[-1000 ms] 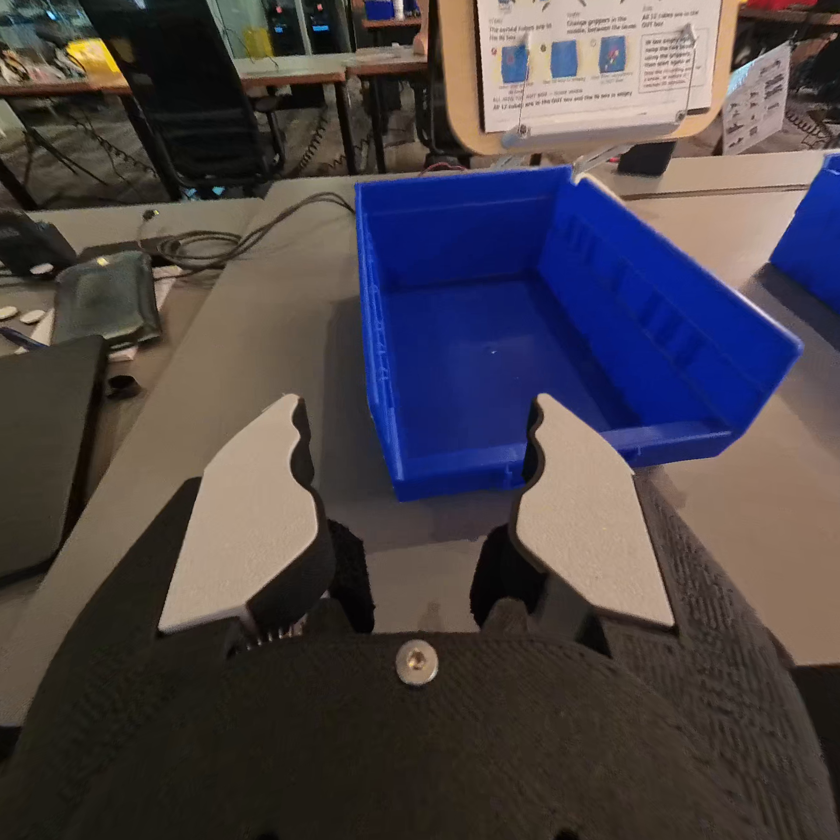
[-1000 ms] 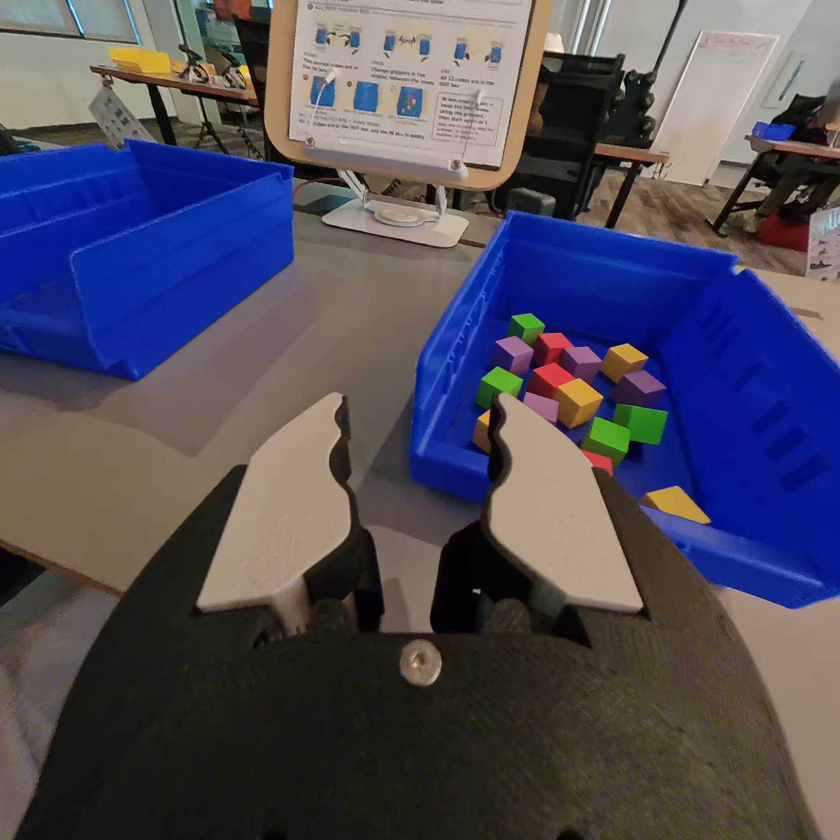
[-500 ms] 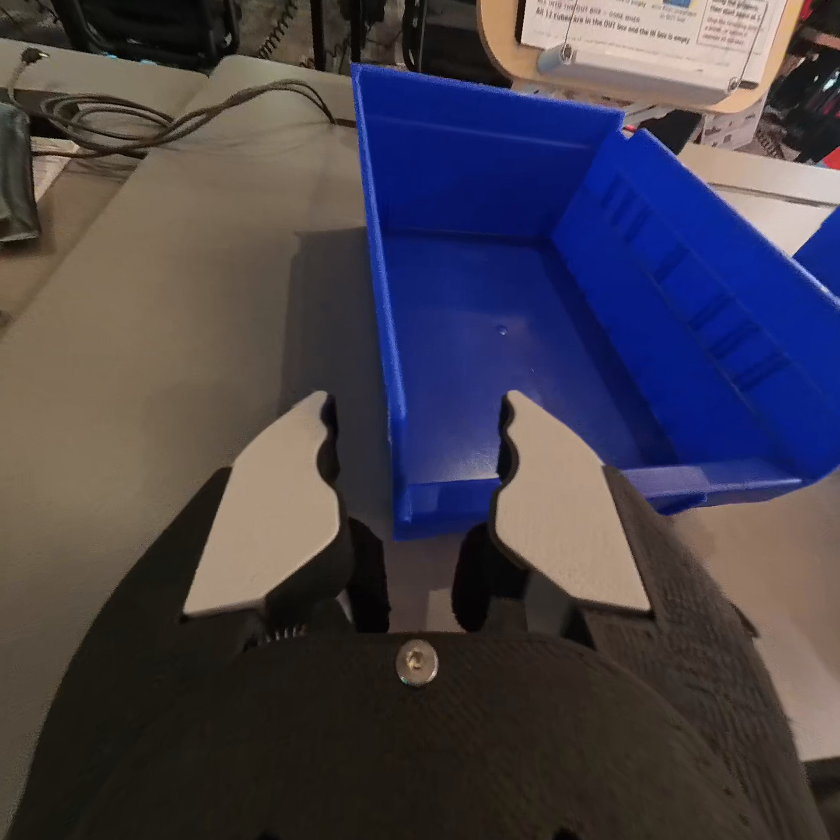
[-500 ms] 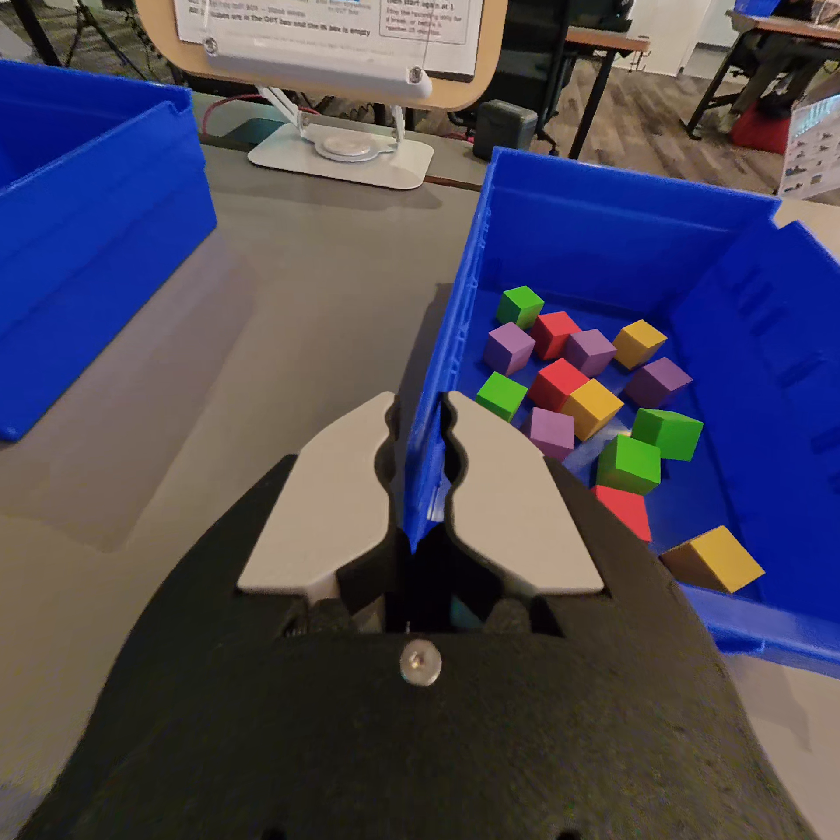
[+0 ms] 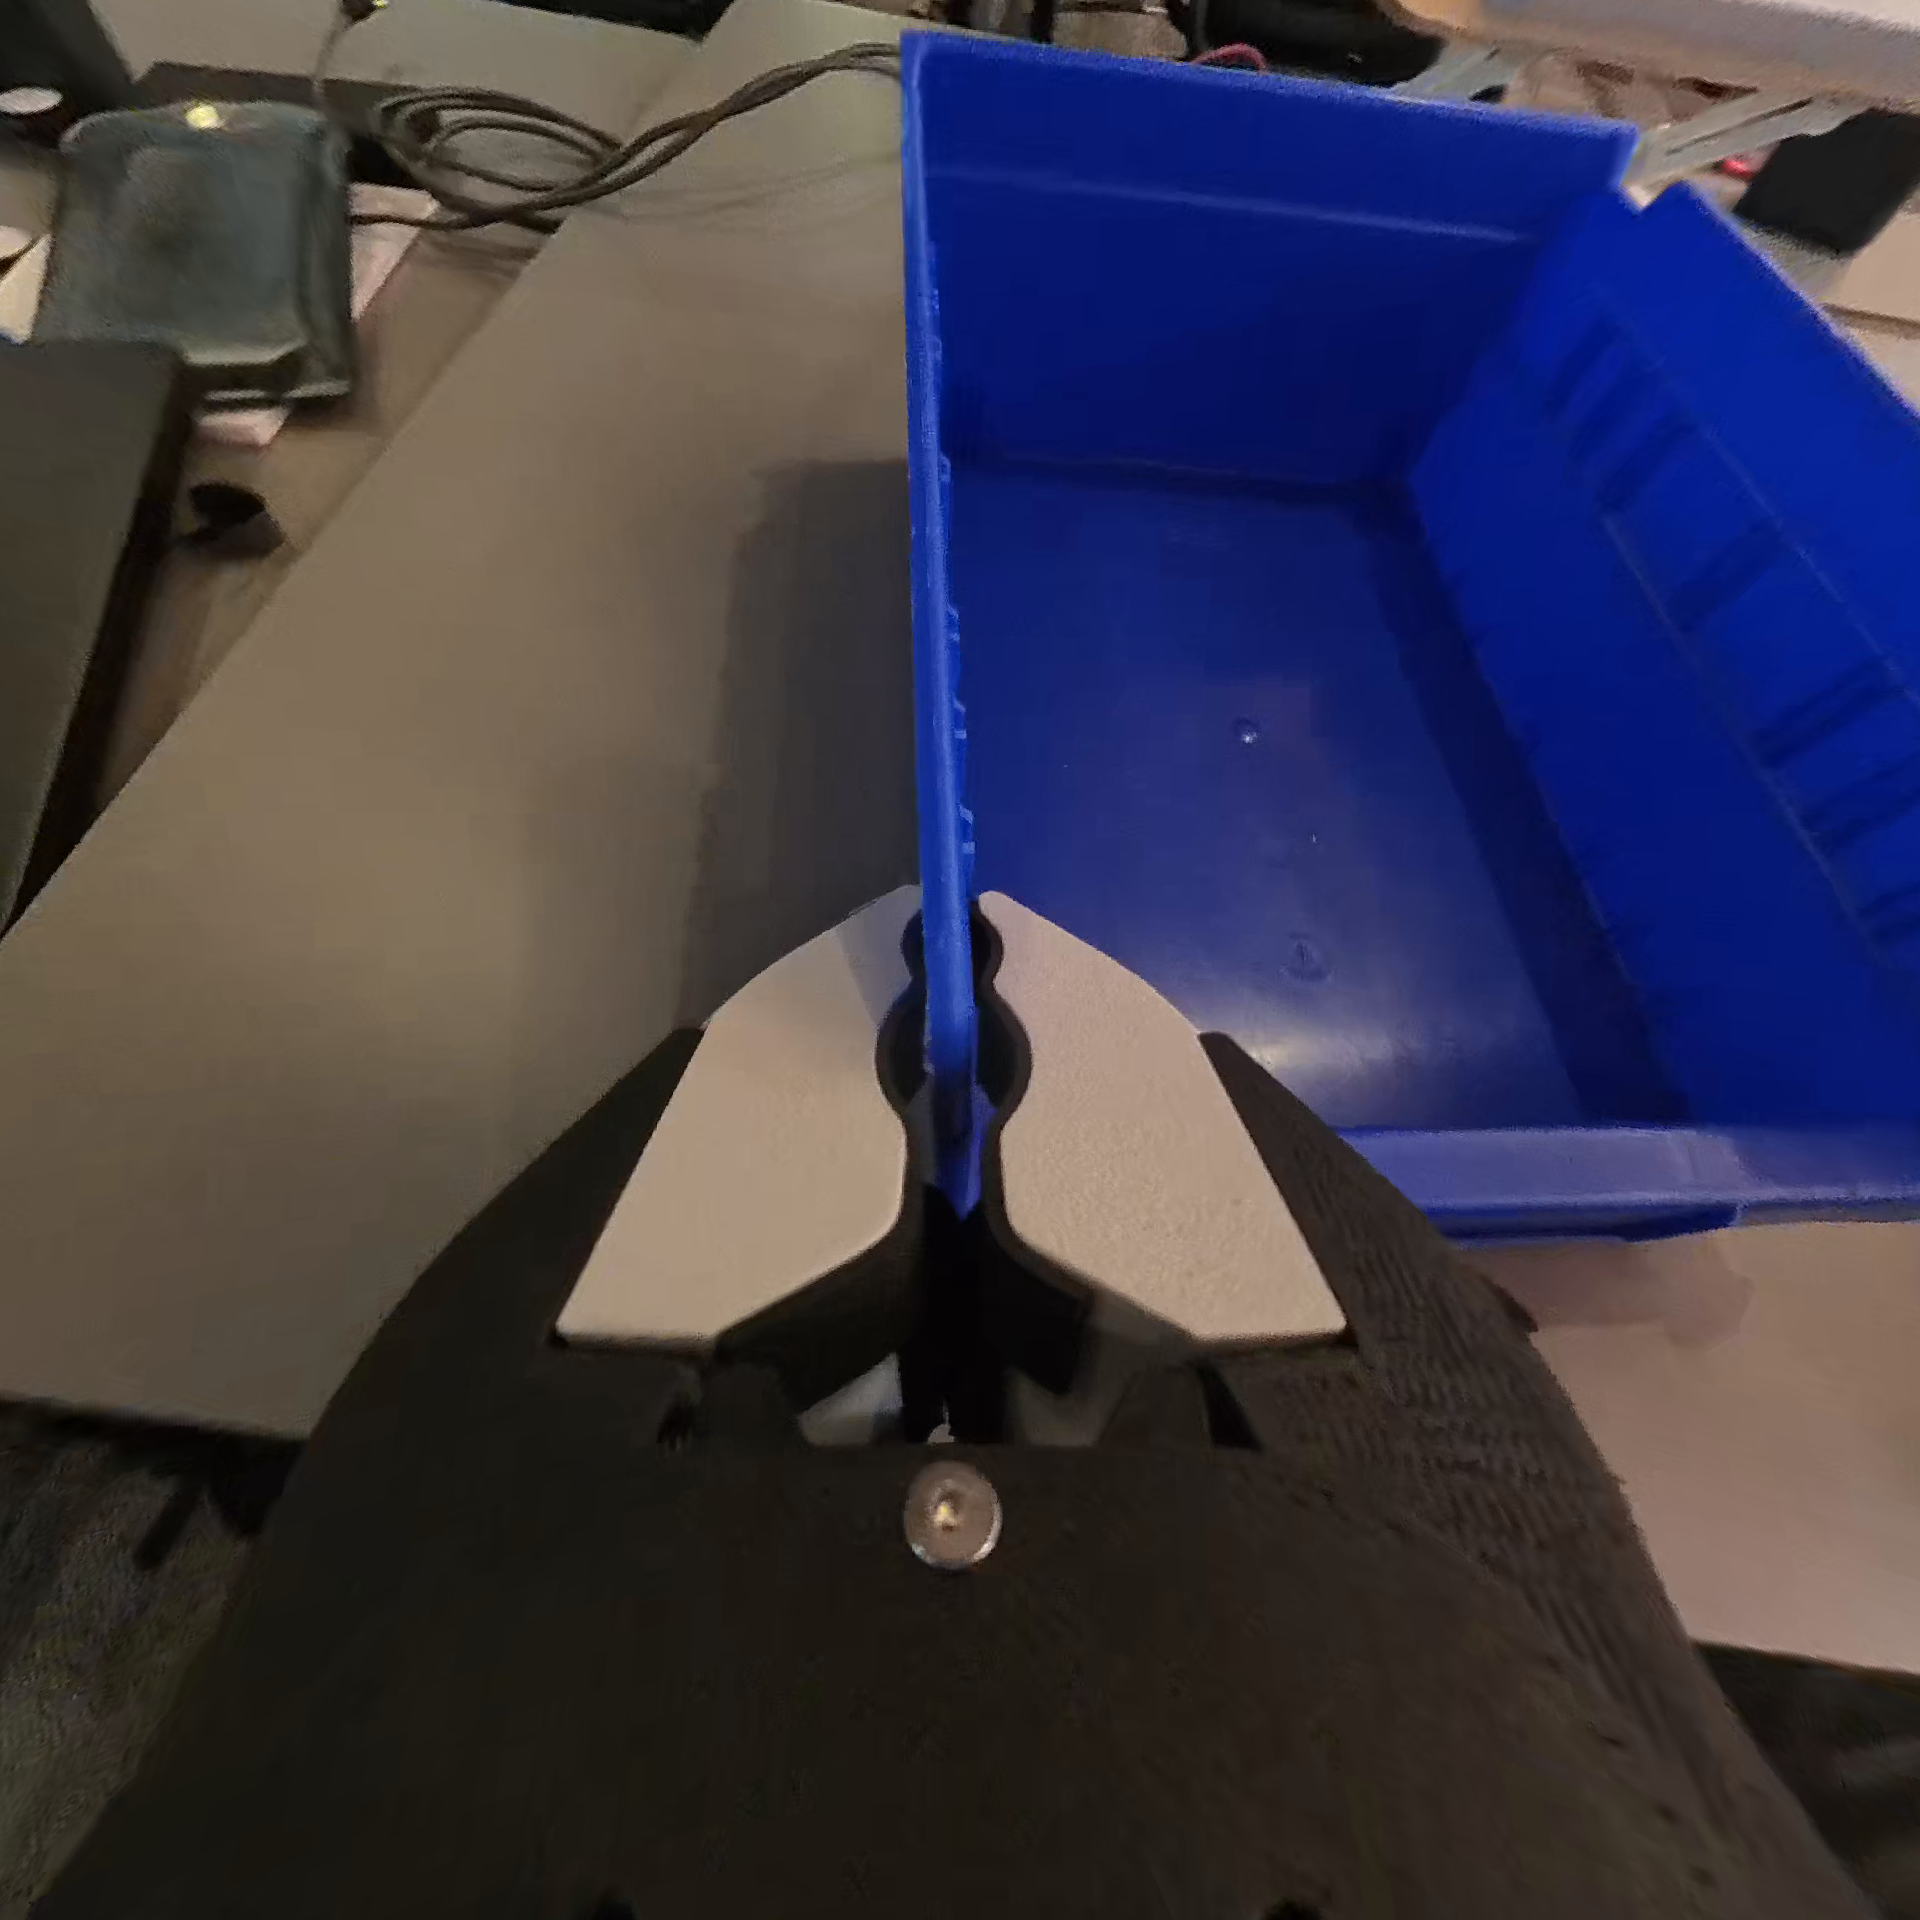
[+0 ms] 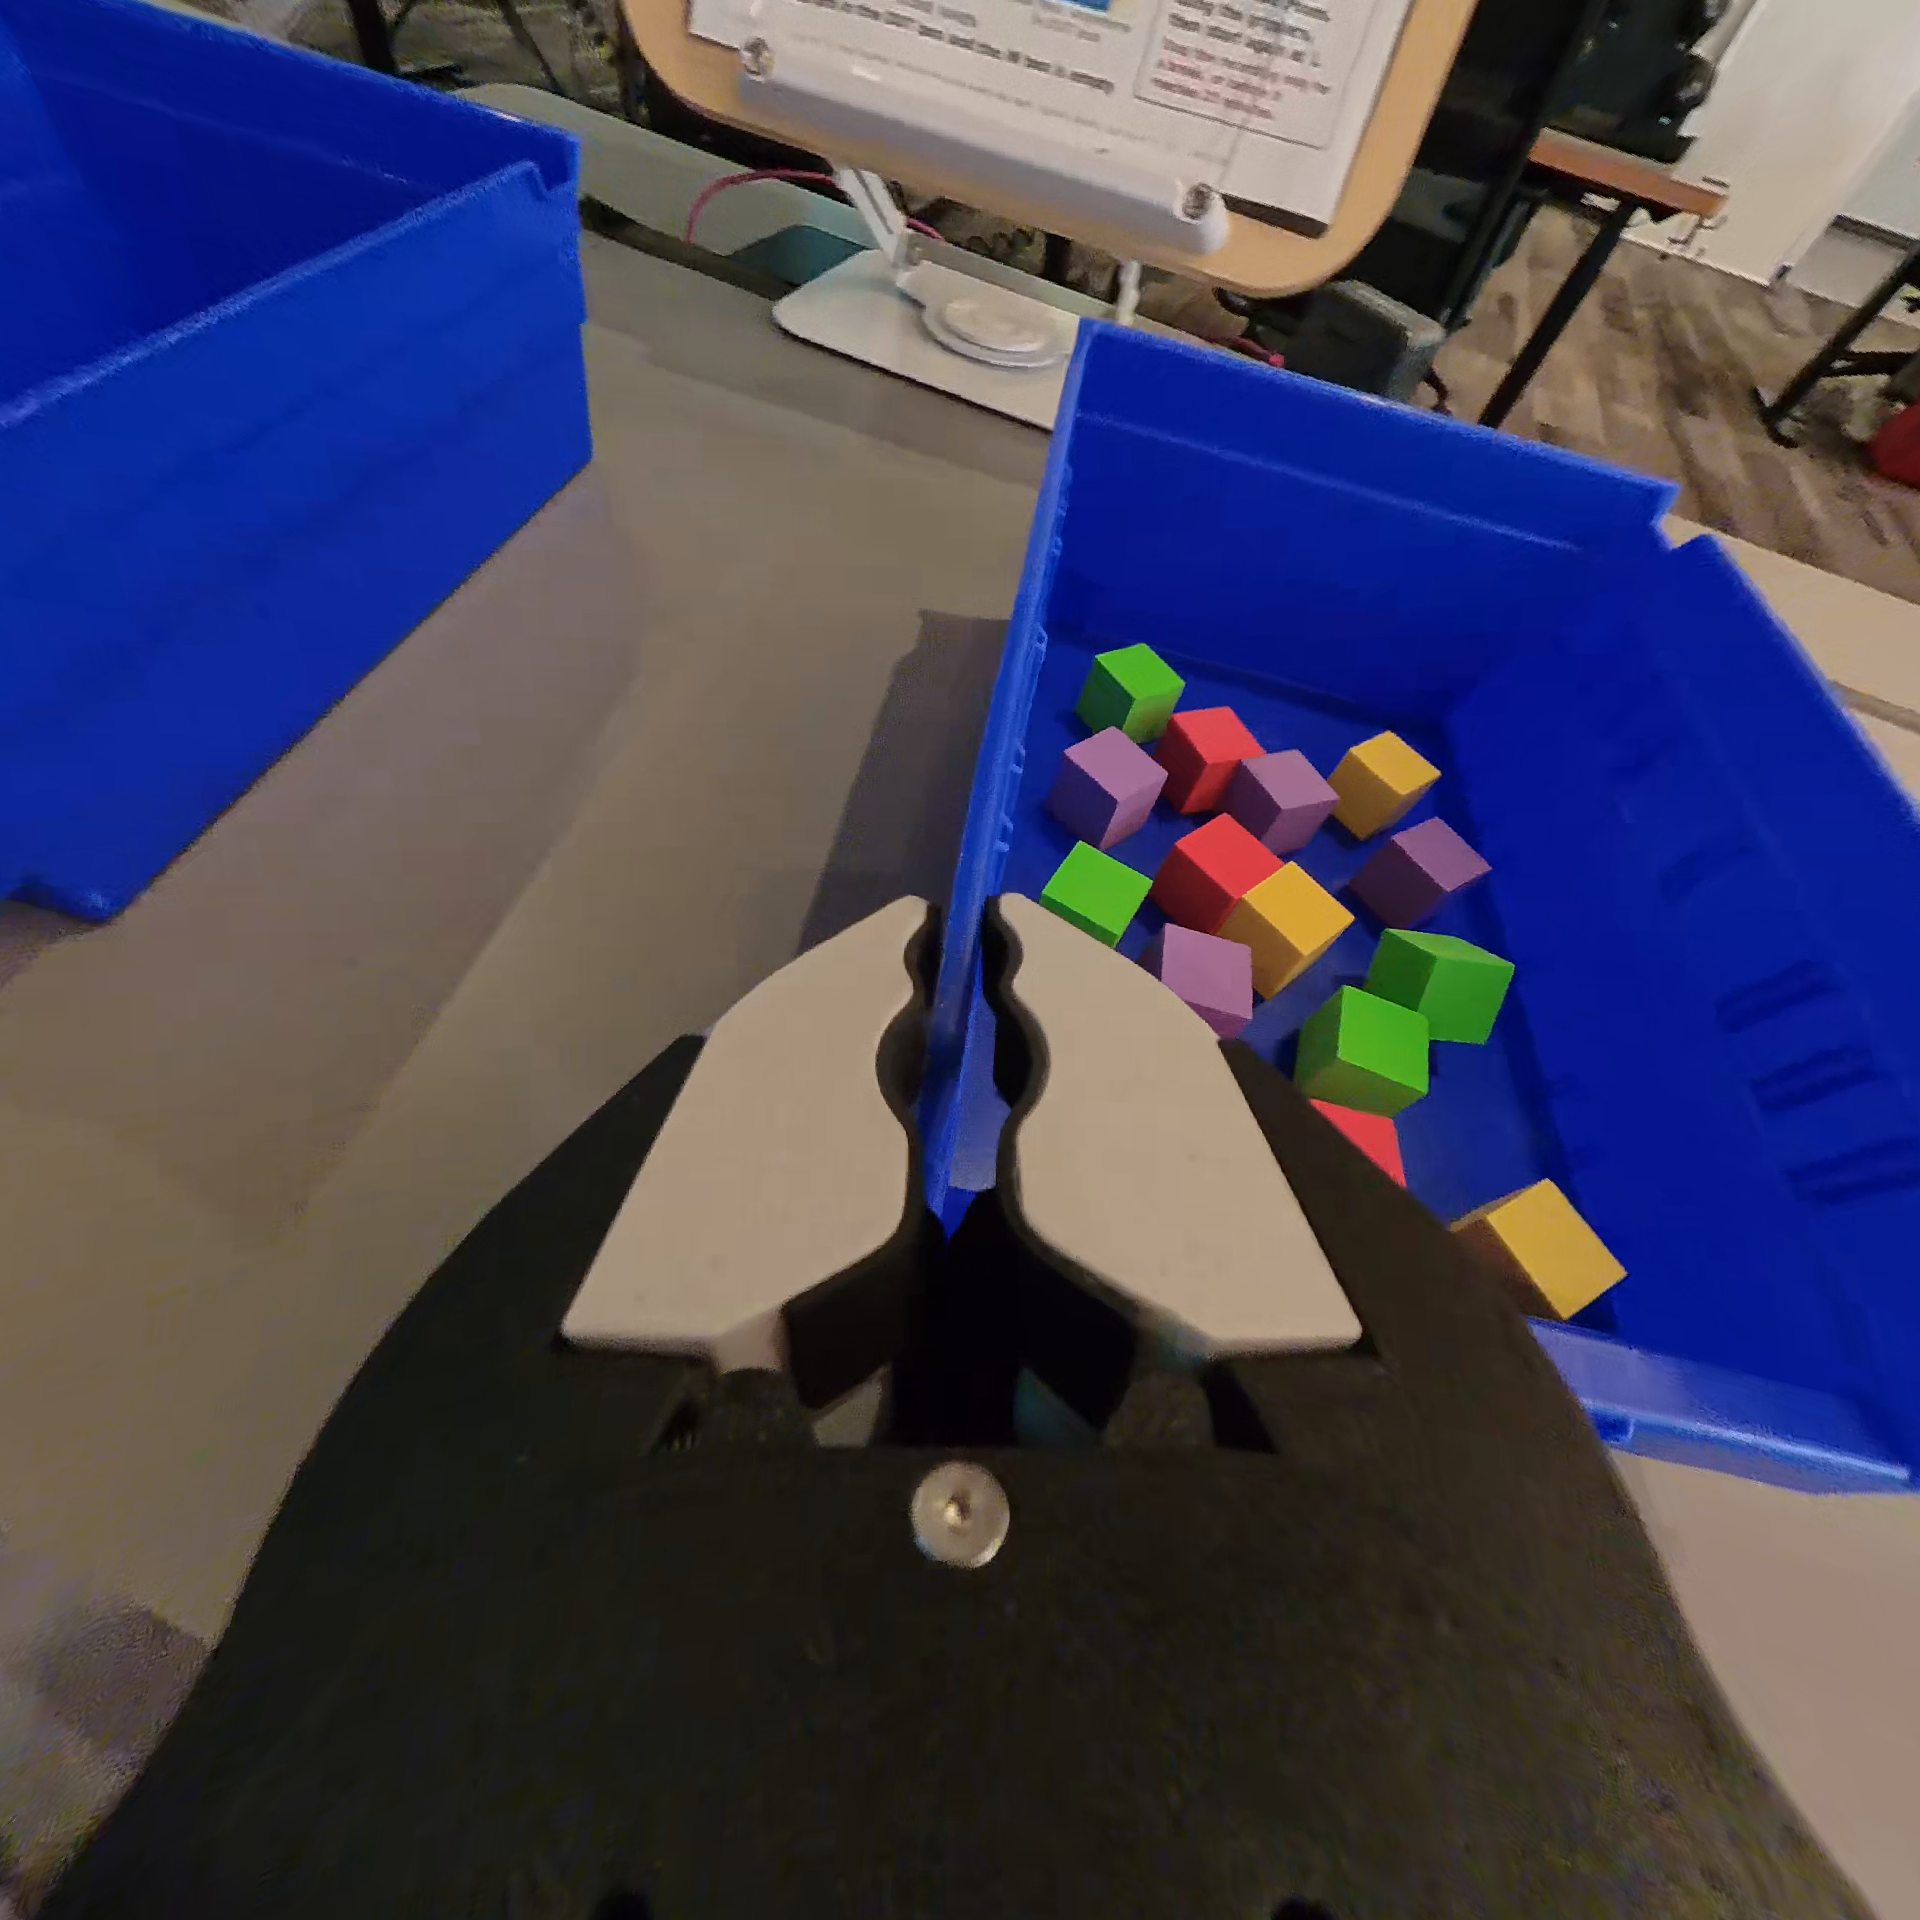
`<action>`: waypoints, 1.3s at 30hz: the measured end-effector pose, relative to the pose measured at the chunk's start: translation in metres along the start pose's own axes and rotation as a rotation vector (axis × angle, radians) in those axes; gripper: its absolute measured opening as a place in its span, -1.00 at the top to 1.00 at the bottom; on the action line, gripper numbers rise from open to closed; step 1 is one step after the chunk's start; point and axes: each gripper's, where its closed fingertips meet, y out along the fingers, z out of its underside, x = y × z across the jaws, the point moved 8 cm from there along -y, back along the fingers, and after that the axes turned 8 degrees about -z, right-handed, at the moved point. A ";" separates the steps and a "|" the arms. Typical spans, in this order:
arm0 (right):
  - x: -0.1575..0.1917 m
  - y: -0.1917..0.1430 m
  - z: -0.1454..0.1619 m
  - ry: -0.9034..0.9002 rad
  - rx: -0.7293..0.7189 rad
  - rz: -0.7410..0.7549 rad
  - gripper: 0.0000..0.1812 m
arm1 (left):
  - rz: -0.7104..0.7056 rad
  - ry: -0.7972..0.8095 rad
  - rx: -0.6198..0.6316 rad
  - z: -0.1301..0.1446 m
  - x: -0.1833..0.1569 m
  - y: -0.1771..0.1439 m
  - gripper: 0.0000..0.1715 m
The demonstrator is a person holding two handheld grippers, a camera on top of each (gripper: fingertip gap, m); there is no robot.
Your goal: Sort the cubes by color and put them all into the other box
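1. the left gripper is clenched on the near end of the left side wall of a blue bin; one grey finger sits outside the wall, the other inside, and the thin rim runs up between them.
2. this bin has nothing lying on its floor – only bare blue plastic with a few small moulded marks.
3. it rests on a grey table, with its shadow falling to its left on the tabletop.
4. to the far left of that view lie a bundle of dark cables, a grey-green pouch and a flat black slab at the table's edge.
5. the right gripper is closed on the left side wall of a second blue bin, near its front corner, one finger on each side of the wall.
6. inside that bin lie loose coloured cubes – green, red, purple and yellow, most clustered in the middle, one yellow cube apart near the front lip.
7. the first bin also shows at the left of the right wrist view, well apart across the bare tabletop.
8. behind the bins stands an instruction board on a pale stand with a flat base.
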 end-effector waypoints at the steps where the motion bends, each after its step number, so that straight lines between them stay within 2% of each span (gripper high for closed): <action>1: 0.003 0.001 -0.001 -0.011 -0.002 -0.020 0.93 | -0.015 -0.014 -0.001 0.004 0.001 -0.006 0.95; 19: 0.088 0.049 -0.035 -0.170 -0.021 -0.371 0.91 | -0.223 -0.173 -0.062 0.055 0.036 -0.089 0.94; 25: 0.115 0.062 -0.045 -0.200 -0.031 -0.474 0.91 | -0.268 -0.175 -0.090 0.061 0.035 -0.099 0.94; 30: 0.112 0.071 -0.048 -0.212 -0.022 -0.527 0.91 | -0.234 -0.164 -0.108 0.064 0.019 -0.097 0.94; 32: 0.106 0.067 -0.049 -0.185 -0.030 -0.539 0.72 | -0.176 -0.184 -0.120 0.064 0.017 -0.099 0.89; 34: 0.100 0.055 -0.051 -0.168 -0.061 -0.518 0.59 | -0.119 -0.201 -0.143 0.062 0.018 -0.103 0.62; 37: 0.101 0.017 -0.054 -0.125 -0.159 -0.515 0.51 | -0.070 -0.194 -0.158 0.057 0.020 -0.114 0.46; 39: 0.120 -0.011 -0.051 -0.110 -0.201 -0.566 0.51 | -0.059 -0.179 -0.161 0.055 0.025 -0.125 0.39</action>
